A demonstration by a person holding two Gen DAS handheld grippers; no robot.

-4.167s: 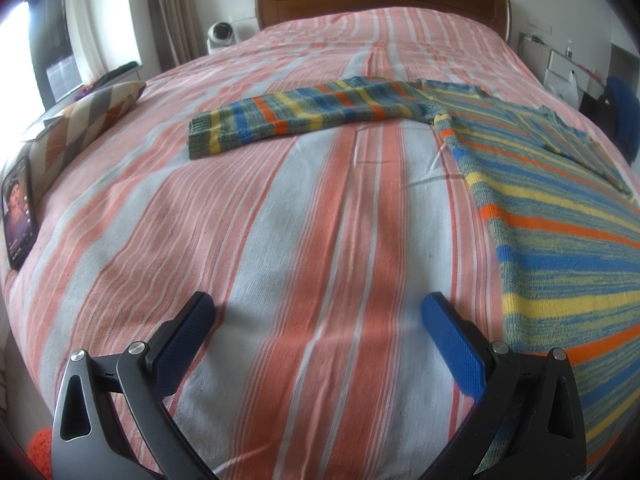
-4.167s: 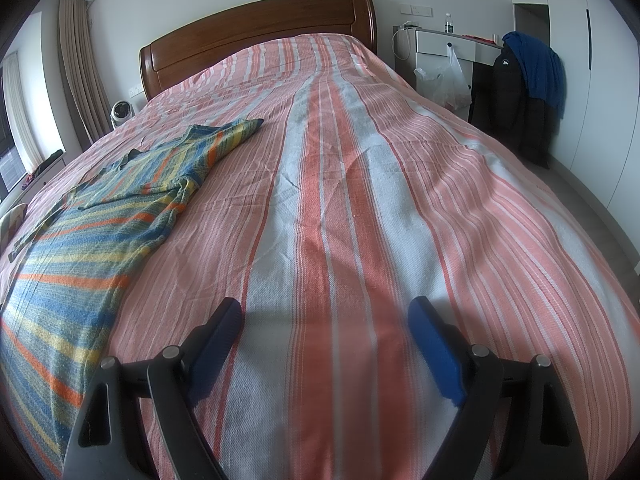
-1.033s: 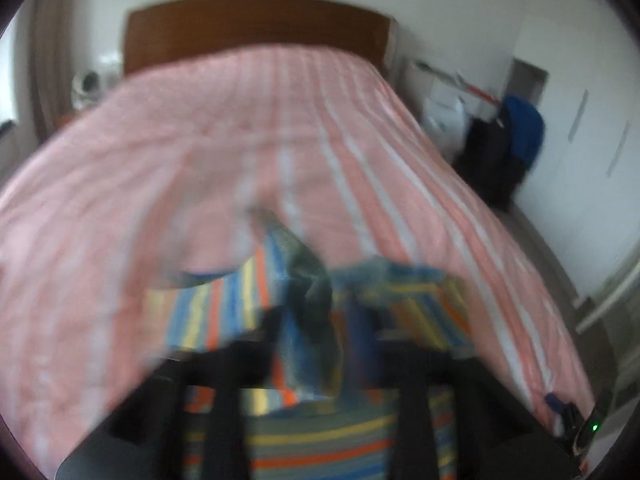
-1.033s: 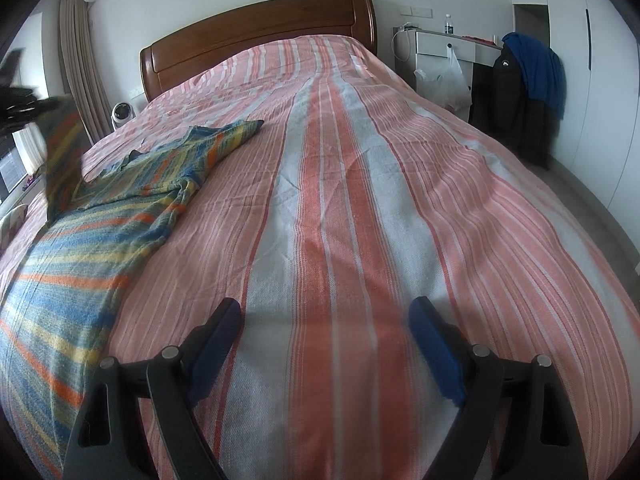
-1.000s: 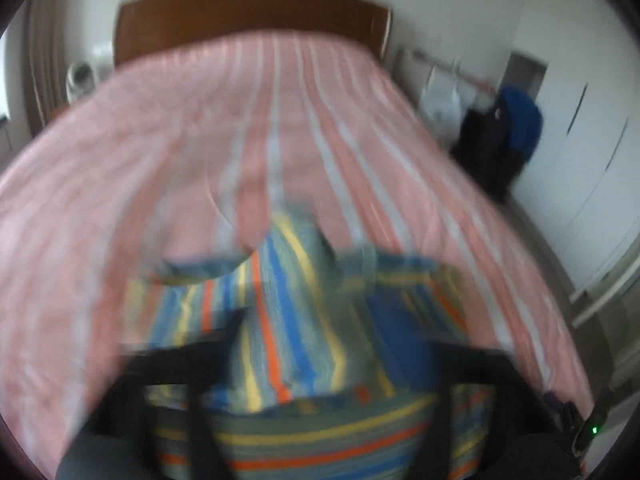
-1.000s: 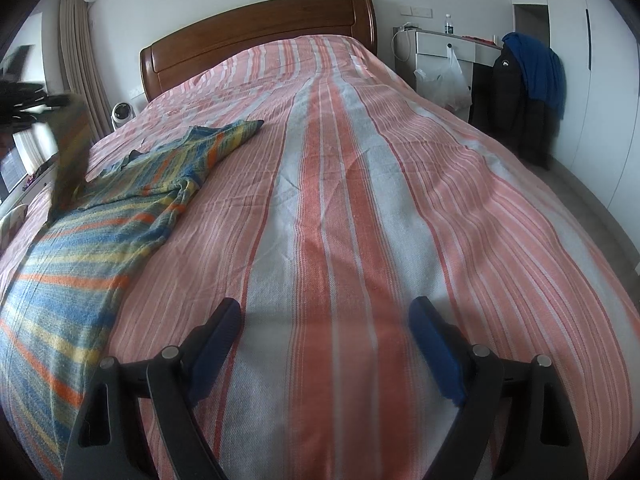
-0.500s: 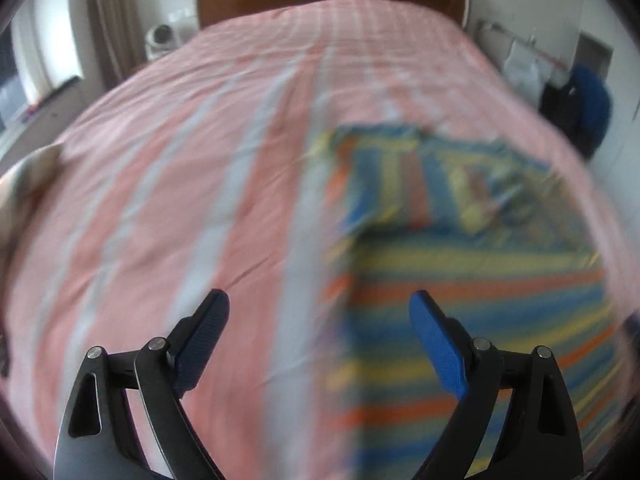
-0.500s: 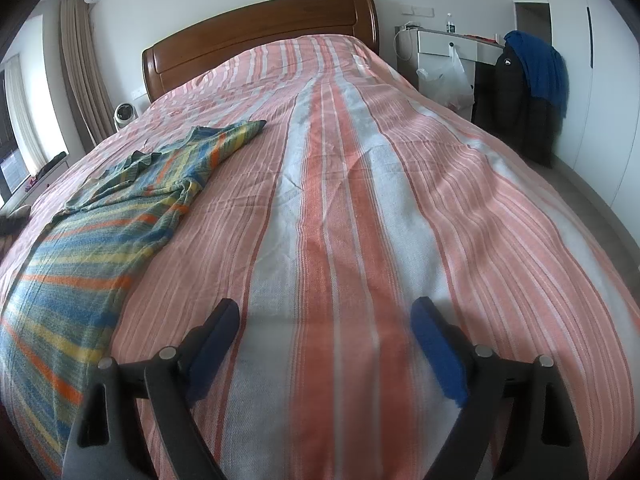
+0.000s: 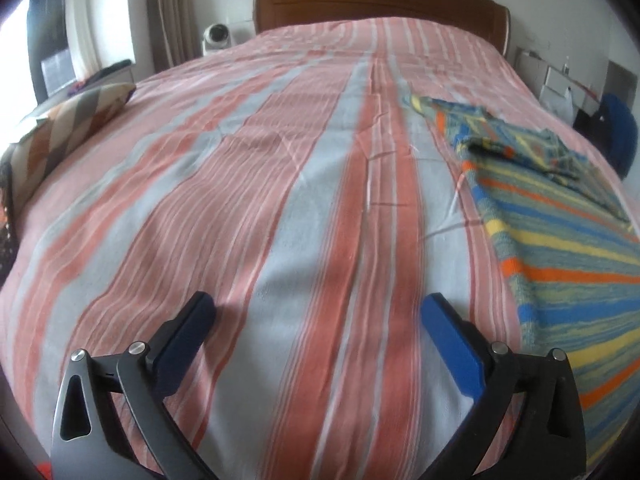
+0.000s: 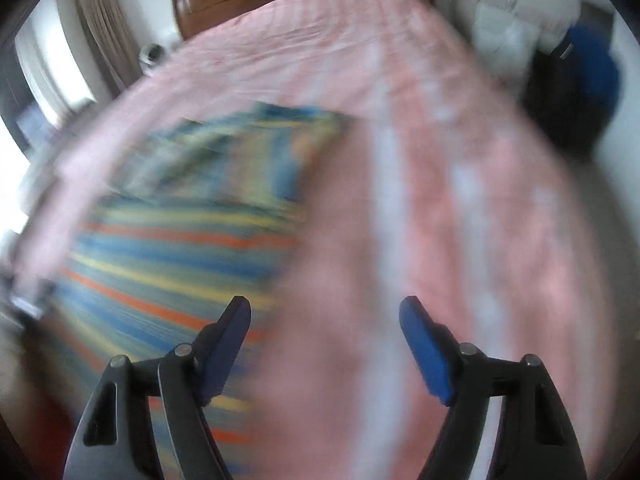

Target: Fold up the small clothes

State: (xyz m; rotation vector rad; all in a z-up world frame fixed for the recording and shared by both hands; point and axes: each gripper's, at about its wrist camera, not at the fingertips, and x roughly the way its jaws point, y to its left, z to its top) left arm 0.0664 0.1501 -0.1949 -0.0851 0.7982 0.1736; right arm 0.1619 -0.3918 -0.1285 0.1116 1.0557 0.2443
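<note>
A striped knit sweater (image 9: 560, 236) in blue, yellow, orange and grey-green lies flat on the bed at the right of the left wrist view, its left sleeve (image 9: 516, 148) folded across the chest. My left gripper (image 9: 316, 316) is open and empty over bare bedspread, left of the sweater. In the blurred right wrist view the sweater (image 10: 180, 240) fills the left half. My right gripper (image 10: 325, 312) is open and empty, its left finger over the sweater's right edge.
The bed (image 9: 280, 200) has a pink, orange and pale grey striped cover and a wooden headboard (image 9: 380, 0). A patterned cushion (image 9: 68, 120) lies at the bed's left edge. Dark and blue garments (image 10: 576, 92) hang beyond the right side.
My left gripper let go of the sleeve on the sweater's chest, opened and swung back left over bare bedspread. My right gripper is moving fast toward the sweater, blurring its view.
</note>
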